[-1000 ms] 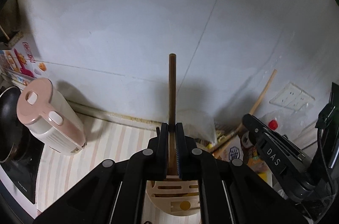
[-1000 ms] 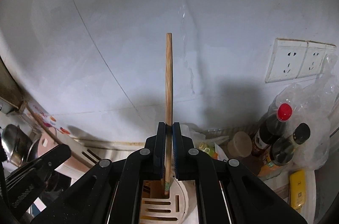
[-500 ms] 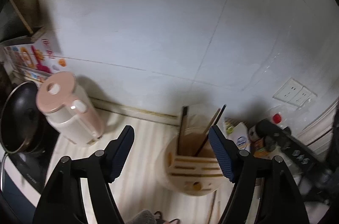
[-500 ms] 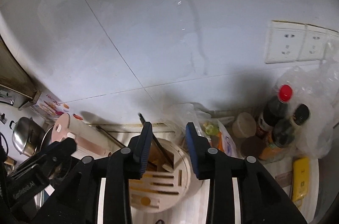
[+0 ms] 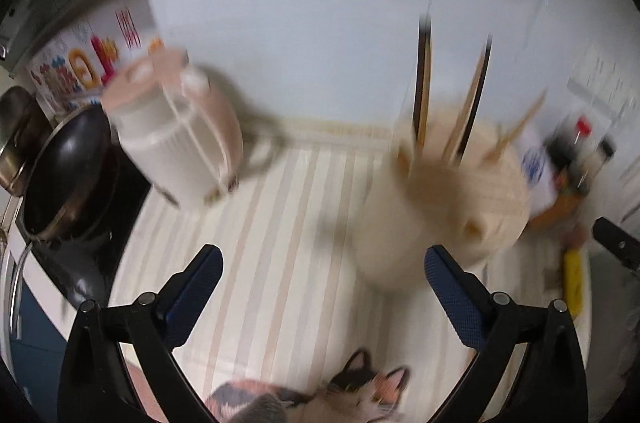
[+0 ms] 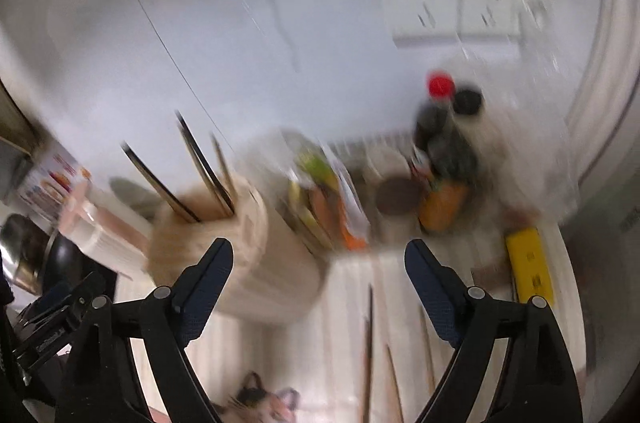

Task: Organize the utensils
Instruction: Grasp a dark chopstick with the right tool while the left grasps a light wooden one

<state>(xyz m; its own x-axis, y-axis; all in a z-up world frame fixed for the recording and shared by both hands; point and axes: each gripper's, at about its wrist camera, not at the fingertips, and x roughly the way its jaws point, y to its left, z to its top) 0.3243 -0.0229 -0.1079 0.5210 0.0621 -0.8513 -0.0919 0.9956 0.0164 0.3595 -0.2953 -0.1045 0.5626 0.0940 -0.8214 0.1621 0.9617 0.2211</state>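
1. A round beige utensil holder [image 5: 448, 207] stands on my striped counter [image 5: 280, 243], several chopsticks [image 5: 422, 83] upright or leaning inside it; both views are badly blurred.
2. My left tongs [image 5: 323, 265] are spread wide with nothing between them, and the holder sits ahead and right of the gap, close to the right fingertip.
3. My right tongs [image 6: 318, 263] also gape wide and bare, the holder [image 6: 224, 235] just beyond the left fingertip.
4. Loose chopsticks [image 6: 368, 343] lie flat on the counter between the right tongs' fingers, thin, dark and wood-toned.
5. A pink-and-white kettle [image 5: 176, 139] and a black pan [image 5: 68, 175] stand to the left; sauce bottles [image 6: 444, 143] cluster to the right.
6. A calico cat [image 5: 360, 391] shows at the lower edge.
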